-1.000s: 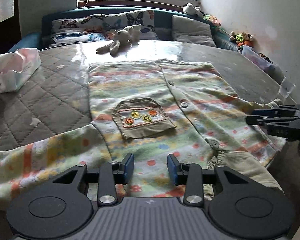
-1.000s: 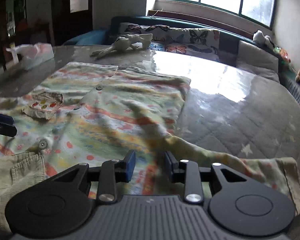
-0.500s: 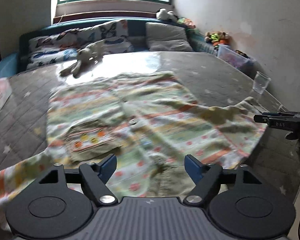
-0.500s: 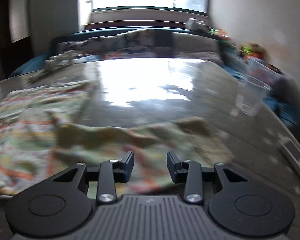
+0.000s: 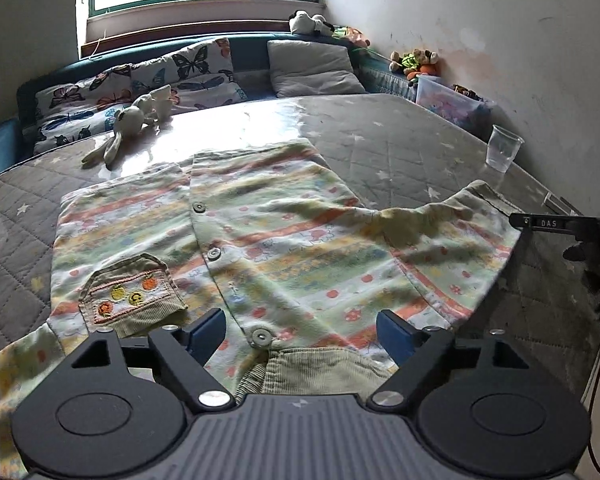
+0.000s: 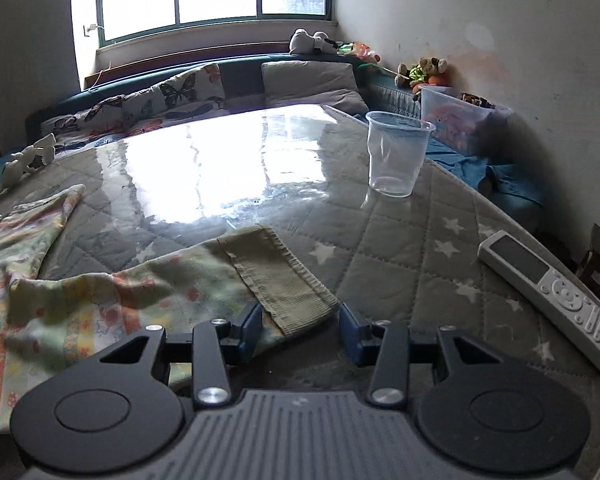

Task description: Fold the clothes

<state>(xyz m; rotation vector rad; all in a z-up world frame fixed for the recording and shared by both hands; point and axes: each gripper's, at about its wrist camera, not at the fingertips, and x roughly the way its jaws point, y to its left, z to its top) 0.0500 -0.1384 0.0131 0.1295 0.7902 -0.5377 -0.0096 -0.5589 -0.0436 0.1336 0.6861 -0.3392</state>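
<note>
A small striped pastel shirt (image 5: 268,240) with buttons and a corduroy chest pocket (image 5: 130,296) lies flat on the quilted table. My left gripper (image 5: 300,330) is open over its corduroy collar (image 5: 320,372) at the near edge. The shirt's right sleeve lies spread out, ending in a corduroy cuff (image 6: 276,272). My right gripper (image 6: 300,328) is open, its fingers on either side of the cuff's near end. The right gripper shows side-on at the right edge of the left wrist view (image 5: 540,224).
A clear plastic cup (image 6: 396,156) stands beyond the cuff and a white remote (image 6: 548,284) lies at the table's right edge. A stuffed rabbit (image 5: 128,128) lies at the far left. Pillows, toys and a plastic bin (image 6: 456,120) sit behind the table.
Both grippers have opened wider. The right gripper swung right from the shirt body to the sleeve cuff. The left gripper shifted right, over the collar.
</note>
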